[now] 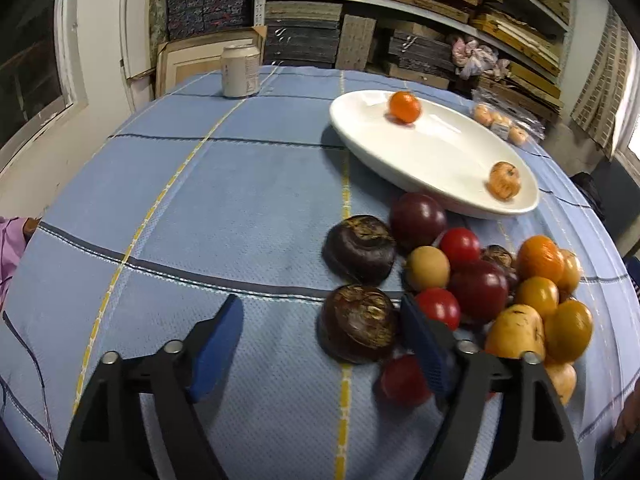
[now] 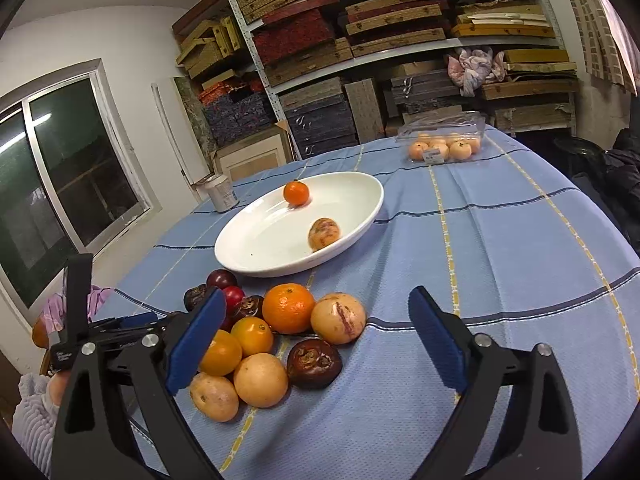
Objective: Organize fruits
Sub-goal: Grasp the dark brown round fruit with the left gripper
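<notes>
A white oval plate (image 1: pixel 440 160) (image 2: pixel 260 256) holds a small orange (image 1: pixel 405 107) (image 2: pixel 296 193) and a streaked yellow fruit (image 1: pixel 505 180) (image 2: pixel 324 233). A pile of loose fruit lies in front of it: dark brown fruits (image 1: pixel 357 322) (image 2: pixel 314 363), red ones (image 1: pixel 438 307), an orange (image 1: pixel 538 258) (image 2: pixel 289 307) and yellow ones (image 2: pixel 260 379). My left gripper (image 1: pixel 324 328) is open, with the near dark brown fruit between its pads. My right gripper (image 2: pixel 316 332) is open and empty just right of the pile.
A drinks can (image 1: pixel 241 71) (image 2: pixel 222 193) stands at the table's far side. A clear plastic box of small oranges (image 2: pixel 443 141) (image 1: pixel 505 122) sits beyond the plate. The blue checked tablecloth (image 1: pixel 200 208) covers the table. Shelves of boxes stand behind.
</notes>
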`<state>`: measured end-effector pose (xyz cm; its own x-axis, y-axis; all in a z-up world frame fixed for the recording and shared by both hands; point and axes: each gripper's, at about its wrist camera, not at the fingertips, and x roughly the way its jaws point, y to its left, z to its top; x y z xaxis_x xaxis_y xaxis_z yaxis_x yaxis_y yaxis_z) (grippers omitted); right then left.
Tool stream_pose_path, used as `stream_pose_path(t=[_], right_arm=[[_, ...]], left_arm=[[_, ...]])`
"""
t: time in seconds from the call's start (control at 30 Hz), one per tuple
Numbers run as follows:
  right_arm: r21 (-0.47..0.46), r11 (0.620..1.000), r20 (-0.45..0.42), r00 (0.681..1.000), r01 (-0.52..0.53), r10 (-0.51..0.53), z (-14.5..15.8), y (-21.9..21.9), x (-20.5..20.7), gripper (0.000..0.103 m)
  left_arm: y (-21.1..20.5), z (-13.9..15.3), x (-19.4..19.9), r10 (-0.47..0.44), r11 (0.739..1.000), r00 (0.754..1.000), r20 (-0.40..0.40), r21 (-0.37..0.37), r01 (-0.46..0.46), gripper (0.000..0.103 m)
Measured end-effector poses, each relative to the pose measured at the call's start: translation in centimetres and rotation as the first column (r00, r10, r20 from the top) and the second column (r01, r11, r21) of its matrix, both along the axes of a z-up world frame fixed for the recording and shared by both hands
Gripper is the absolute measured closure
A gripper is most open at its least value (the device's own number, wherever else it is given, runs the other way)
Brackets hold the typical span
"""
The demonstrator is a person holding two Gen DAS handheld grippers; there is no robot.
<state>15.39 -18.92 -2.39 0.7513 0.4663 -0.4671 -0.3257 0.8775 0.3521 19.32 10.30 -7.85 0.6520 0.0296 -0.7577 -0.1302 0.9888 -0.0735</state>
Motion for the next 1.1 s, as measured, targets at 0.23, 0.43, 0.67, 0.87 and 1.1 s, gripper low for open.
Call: stream_pose_path(t=[0.23,0.43,0.67,0.87,1.1], right_arm=[[0.004,1.000,-0.001,1.000,-0.005,0.005,0.1,0.0,-0.1,0.012],[-0.011,1.000,0.011,1.000,-0.023,0.023,0.3,0.4,-0.4,0.012],[-0.015,0.999,0.010,0.999,-0.035,0.035,0.3,0.7,-0.4,0.012],[-0.023,0.999,0.010,0.999,-0.046,0.046,0.2,1.1,-0.5,0.012],[-0.056,0.994,0.041,0.994,-0.096,0.098,0.3,2.3,-1.2,0.012]], left_arm=[[0.7,0.5,-1.2,0.045,0.989,0.999,0.013,0.143,-0.047,0.011],[0.1,0.5,-1.4,-0.029,0.994,1.000,0.009,0.107,0.028,0.013],[0.7,-0.1,-0.7,-0.054,0.999,0.998,-0.019,-0.003,0.054,0.038],[0.5,-0.1,-0.6,-0.042,0.999,0.999,-0.016,-0.002,0.042,0.043],[0.6,0.0,-0.4,-0.055,0.998,0.998,-0.004,-0.018,0.055,0.060]])
